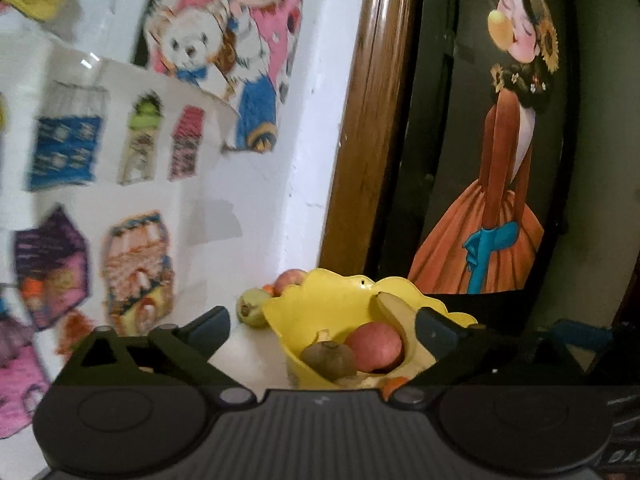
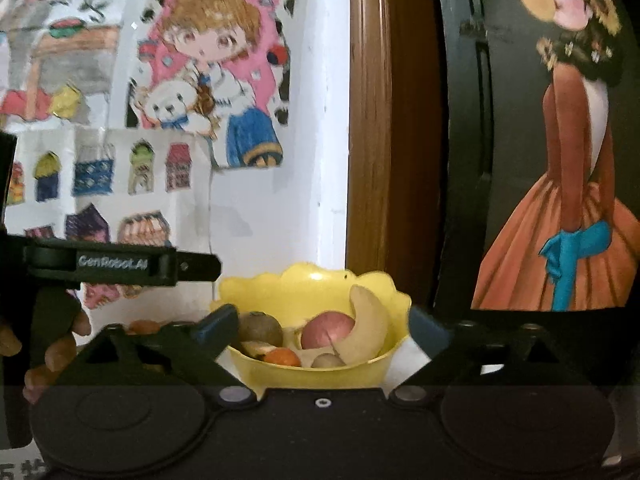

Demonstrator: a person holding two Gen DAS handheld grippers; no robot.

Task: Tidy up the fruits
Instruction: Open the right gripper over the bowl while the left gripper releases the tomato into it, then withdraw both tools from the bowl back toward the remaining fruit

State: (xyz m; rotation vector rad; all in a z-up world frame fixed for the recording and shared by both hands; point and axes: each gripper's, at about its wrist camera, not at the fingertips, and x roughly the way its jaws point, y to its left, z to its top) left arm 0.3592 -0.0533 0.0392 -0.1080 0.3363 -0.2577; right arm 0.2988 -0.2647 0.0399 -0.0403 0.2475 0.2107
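— Where do we stand? Our left gripper (image 1: 320, 330) and right gripper (image 2: 318, 326) both hover before the scalloped yellow plastic bowl (image 2: 304, 286) on the white desk (image 1: 244, 360), jaws spread wide, holding nothing.

— And the fruit? Inside the bowl we see a round red apple (image 2: 326, 330), a pale curved banana (image 2: 366, 328), a brown kiwi-like fruit (image 2: 260, 326) and a small orange fruit (image 2: 282, 357). Outside it, by the wall, lie a greenish pear-like fruit (image 1: 252, 306) and another reddish apple (image 1: 290, 278).

— How will they handle? We judge the apples firm, smooth and a little slippery; we would close across their widest part. The pear-like fruit looks softer and may bruise, so a light squeeze at mid-body suits it.

— Anything else in frame? A hand (image 2: 48, 344) grips the left gripper's handle at the edge of the right view.
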